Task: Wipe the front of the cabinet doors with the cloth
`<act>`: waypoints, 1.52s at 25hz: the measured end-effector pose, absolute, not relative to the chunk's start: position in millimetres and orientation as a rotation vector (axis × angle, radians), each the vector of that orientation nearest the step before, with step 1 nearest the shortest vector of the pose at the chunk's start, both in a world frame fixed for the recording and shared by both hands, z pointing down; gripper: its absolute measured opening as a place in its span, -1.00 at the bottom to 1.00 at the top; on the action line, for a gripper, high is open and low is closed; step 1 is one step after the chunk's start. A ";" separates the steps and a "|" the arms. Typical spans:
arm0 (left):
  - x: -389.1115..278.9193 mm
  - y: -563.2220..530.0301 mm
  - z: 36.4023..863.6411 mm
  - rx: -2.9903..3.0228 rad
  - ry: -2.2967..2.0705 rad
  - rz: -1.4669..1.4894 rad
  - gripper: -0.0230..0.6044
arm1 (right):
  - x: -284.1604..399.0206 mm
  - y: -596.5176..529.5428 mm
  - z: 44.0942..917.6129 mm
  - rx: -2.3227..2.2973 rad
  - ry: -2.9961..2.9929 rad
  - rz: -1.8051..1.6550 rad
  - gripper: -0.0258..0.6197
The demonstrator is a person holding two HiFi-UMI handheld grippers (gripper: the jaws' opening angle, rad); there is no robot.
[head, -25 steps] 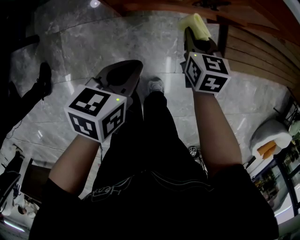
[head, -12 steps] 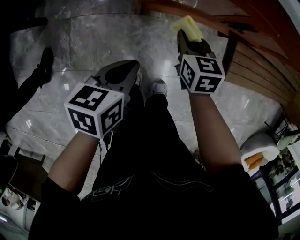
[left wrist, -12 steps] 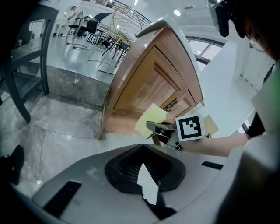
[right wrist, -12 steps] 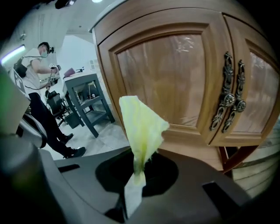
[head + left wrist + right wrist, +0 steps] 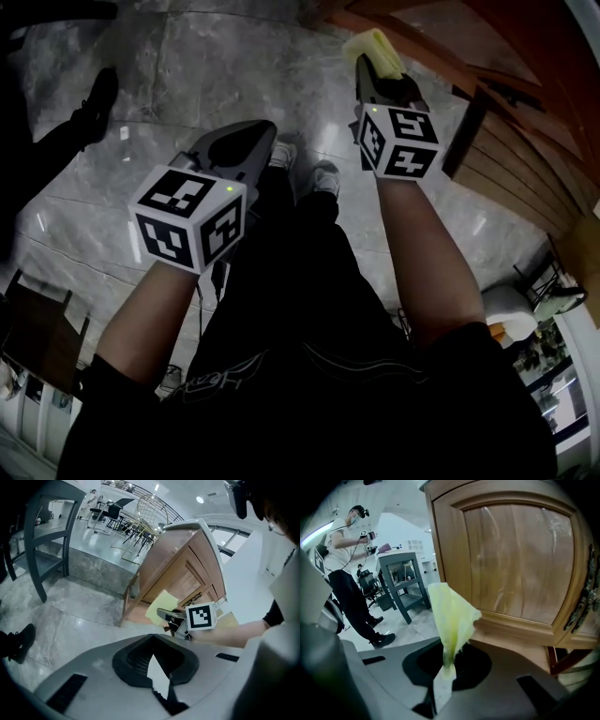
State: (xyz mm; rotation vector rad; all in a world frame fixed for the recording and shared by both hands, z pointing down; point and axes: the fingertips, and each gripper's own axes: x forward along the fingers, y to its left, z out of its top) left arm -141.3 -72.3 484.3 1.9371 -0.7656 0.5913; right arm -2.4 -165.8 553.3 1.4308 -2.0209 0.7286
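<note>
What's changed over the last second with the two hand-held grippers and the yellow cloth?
The person turned and stepped: the brown wooden cabinet swung from the head view's top toward its right side, and a second light shoe came into view. The right hand-held gripper drifted slightly left in frame. Unchanged: it stays shut on the pale yellow cloth, and the left hand-held gripper stays shut, empty.

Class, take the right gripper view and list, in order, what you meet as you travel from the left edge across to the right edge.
Standing person → grey table → yellow cloth → cabinet door → metal handle.
</note>
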 end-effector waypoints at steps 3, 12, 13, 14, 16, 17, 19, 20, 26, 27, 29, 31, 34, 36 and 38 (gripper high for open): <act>-152.9 -72.6 487.5 1.922 -0.778 0.583 -0.91 | -11.7 -174.9 556.2 1.409 -2.031 0.678 -0.79; -180.0 -82.3 491.2 1.899 -0.822 0.587 -0.91 | -25.9 -204.0 563.4 1.396 -2.035 0.610 -0.79; -181.0 -83.5 490.8 1.898 -0.822 0.587 -0.91 | -25.8 -206.6 563.6 1.397 -2.029 0.600 -0.79; -181.4 -84.5 490.4 1.899 -0.820 0.588 -0.91 | -25.2 -209.0 563.8 1.399 -2.023 0.590 -0.79; -180.5 -86.5 490.5 1.899 -0.816 0.587 -0.91 | -23.2 -212.9 564.9 1.403 -2.015 0.579 -0.79; -179.2 -87.5 490.8 1.900 -0.814 0.587 -0.91 | -22.0 -214.4 565.9 1.405 -2.012 0.577 -0.79; -174.5 -89.2 491.6 1.904 -0.807 0.586 -0.91 | -17.8 -216.6 567.8 1.411 -2.004 0.577 -0.79; -171.1 -89.8 492.0 1.906 -0.801 0.586 -0.91 | -14.7 -217.3 568.4 1.416 -2.000 0.579 -0.79; -154.8 -91.5 492.8 1.918 -0.769 0.602 -0.91 | 4.1 -220.6 568.2 1.455 -1.983 0.591 -0.79; -153.1 -92.3 492.7 1.920 -0.768 0.606 -0.91 | 7.2 -220.7 567.6 1.462 -1.982 0.594 -0.79; -149.4 -94.2 493.1 1.921 -0.767 0.612 -0.91 | 14.1 -219.6 566.4 1.474 -1.977 0.602 -0.79; -144.4 -96.2 493.5 1.924 -0.764 0.617 -0.91 | 21.8 -217.8 564.9 1.485 -1.973 0.607 -0.79; -133.3 -98.2 492.1 1.933 -0.754 0.621 -0.91 | 34.7 -215.4 562.0 1.506 -1.967 0.611 -0.79; -123.2 -97.0 490.5 1.941 -0.739 0.624 -0.91 | 44.5 -212.7 561.0 1.519 -1.959 0.616 -0.79; -112.6 -94.6 489.2 1.949 -0.722 0.630 -0.91 | 54.2 -209.9 560.4 1.530 -1.950 0.620 -0.79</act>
